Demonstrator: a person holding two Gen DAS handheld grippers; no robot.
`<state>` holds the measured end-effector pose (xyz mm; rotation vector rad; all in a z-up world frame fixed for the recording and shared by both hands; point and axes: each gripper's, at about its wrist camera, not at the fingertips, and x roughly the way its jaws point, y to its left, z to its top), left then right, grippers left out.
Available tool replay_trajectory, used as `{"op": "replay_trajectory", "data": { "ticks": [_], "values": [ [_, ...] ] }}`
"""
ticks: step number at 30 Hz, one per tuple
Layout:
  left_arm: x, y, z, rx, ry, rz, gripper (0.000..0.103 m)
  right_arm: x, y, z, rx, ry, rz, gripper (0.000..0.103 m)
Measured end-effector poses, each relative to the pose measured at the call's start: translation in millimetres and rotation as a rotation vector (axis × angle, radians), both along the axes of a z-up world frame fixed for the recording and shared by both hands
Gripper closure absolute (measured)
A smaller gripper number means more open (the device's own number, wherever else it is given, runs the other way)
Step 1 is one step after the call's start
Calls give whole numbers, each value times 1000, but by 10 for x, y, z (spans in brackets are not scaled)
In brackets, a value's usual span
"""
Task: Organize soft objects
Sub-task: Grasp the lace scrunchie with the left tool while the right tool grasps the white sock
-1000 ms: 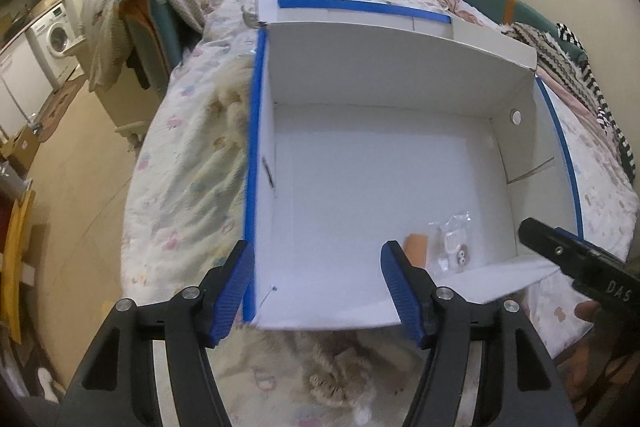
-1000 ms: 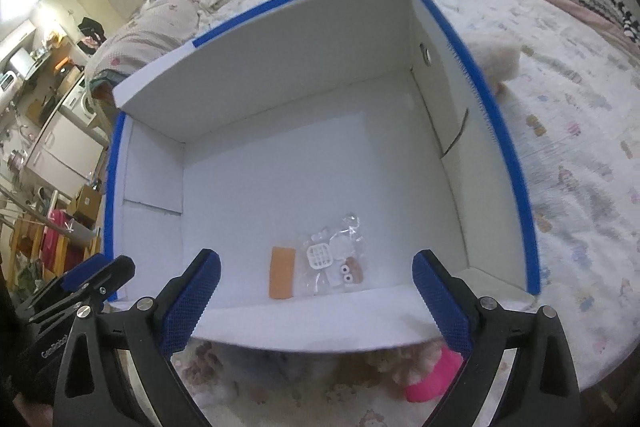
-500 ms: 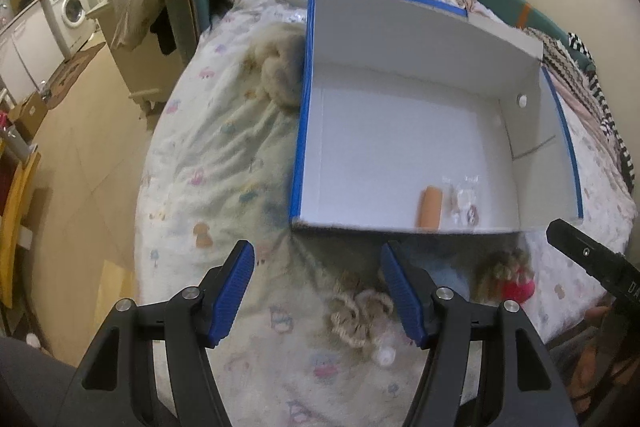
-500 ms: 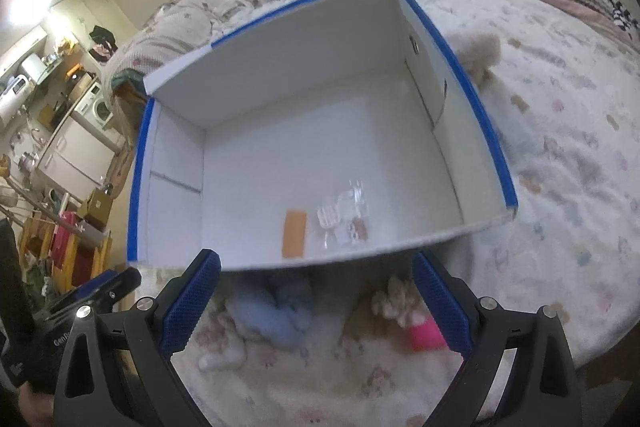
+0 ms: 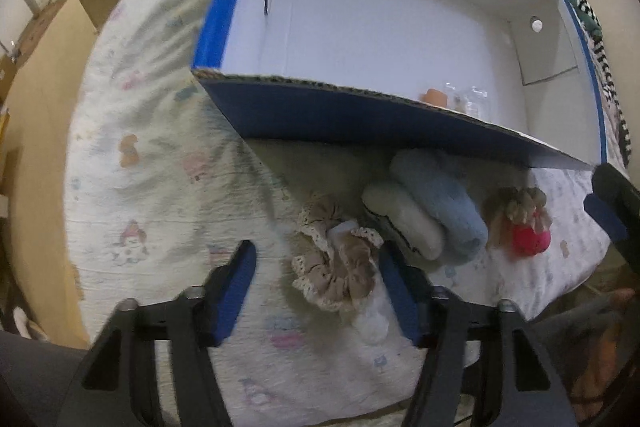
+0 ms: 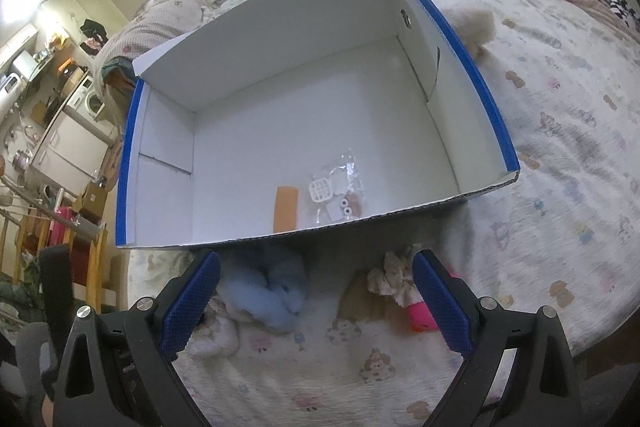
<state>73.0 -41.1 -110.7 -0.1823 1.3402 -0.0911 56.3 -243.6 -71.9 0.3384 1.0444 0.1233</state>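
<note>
Here, the left gripper points steeply down at the patterned white bedspread; its blue-padded jaws have just been closing and now stand partly apart around a beige lace-trimmed fabric scrunchie, the right pad at the ruffle's edge, though whether either pad presses on it cannot be told. The bedspread to the left of that gripper is bare out to the rounded mattress edge. Just beyond its right finger lies a rolled pale blue and white plush bundle, and further right, apart from it, a small doll with tan yarn hair and a pink body. Past all three, the near wall of the blue-and-white open cardboard box rises with a raw corrugated rim, shadowing the bundle's far end.

The right gripper hangs above the same strip of bedding with its jaws wide apart and nothing between them. The blue bundle sits just beyond its left finger, and the doll is partly hidden behind its right one. Ahead, the box floor is mostly bare white; an orange rectangular strip and a clear plastic bag of small parts lie close to the near wall. To the right of the box the bedspread lies open and flat.
</note>
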Motion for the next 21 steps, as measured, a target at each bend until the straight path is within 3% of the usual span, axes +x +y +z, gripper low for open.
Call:
{"op": "replay_trajectory", "data": {
  "ticks": [1,2,7,17,21],
  "values": [
    [18,-7,-21,-14,14,-4,82,-1,-3,0,-1,0,1,0],
    [37,-17,-40,-26,30,-11,97,-3,-8,2,-1,0,0,0],
    [18,-76,9,-49,19,-44,100,-6,-28,-7,9,4,-7,0],
    [-31,229,507,-69,-155,44,101,-15,21,-19,13,8,16,0],
    [-47,386,649,-43,-210,60,101,-25,78,-21,32,11,40,0]
  ]
}}
